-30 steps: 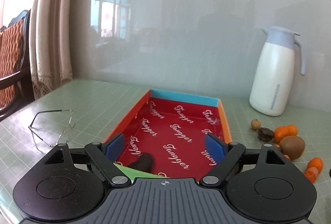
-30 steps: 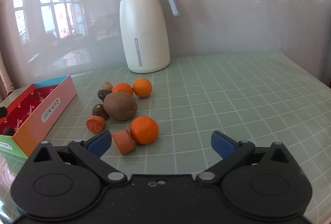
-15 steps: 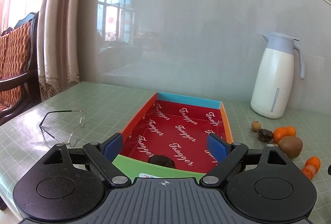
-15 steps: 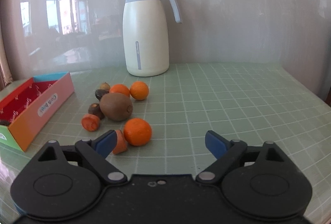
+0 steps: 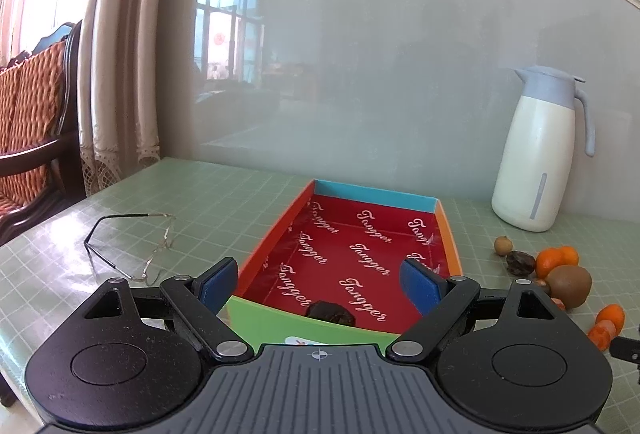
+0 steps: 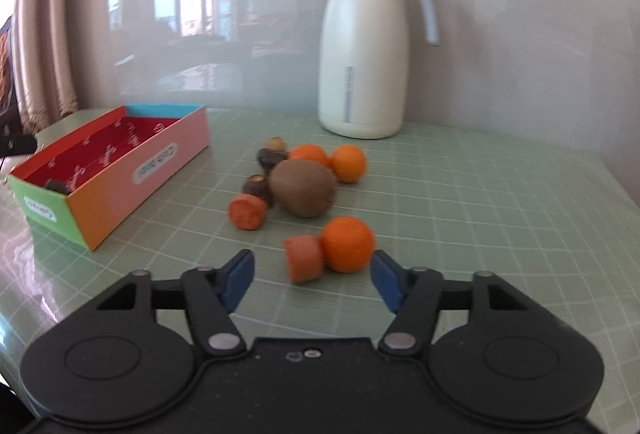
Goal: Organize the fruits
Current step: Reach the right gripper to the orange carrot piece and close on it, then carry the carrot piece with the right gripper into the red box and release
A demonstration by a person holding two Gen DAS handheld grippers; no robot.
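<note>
A green gridded desk carries one open box with a red lining and one white jug with a grey-blue lid, standing behind the fruit by the wall.

The fruit lies in a loose cluster beside the box, on the jug's side of it. Counted there: three oranges, one brown kiwi, two orange cut chunks, and three small dark or brown pieces nearest the box; what these are is not clear. Inside the box lies one dark piece, at the green end wall.

The right claw hovers low just before the nearest orange and chunk, its jaws closing, with nothing pressed between them.

The left claw is spread wide over the box's green end, empty.

One pair of wire glasses lies on the far side of the box from the fruit.
</note>
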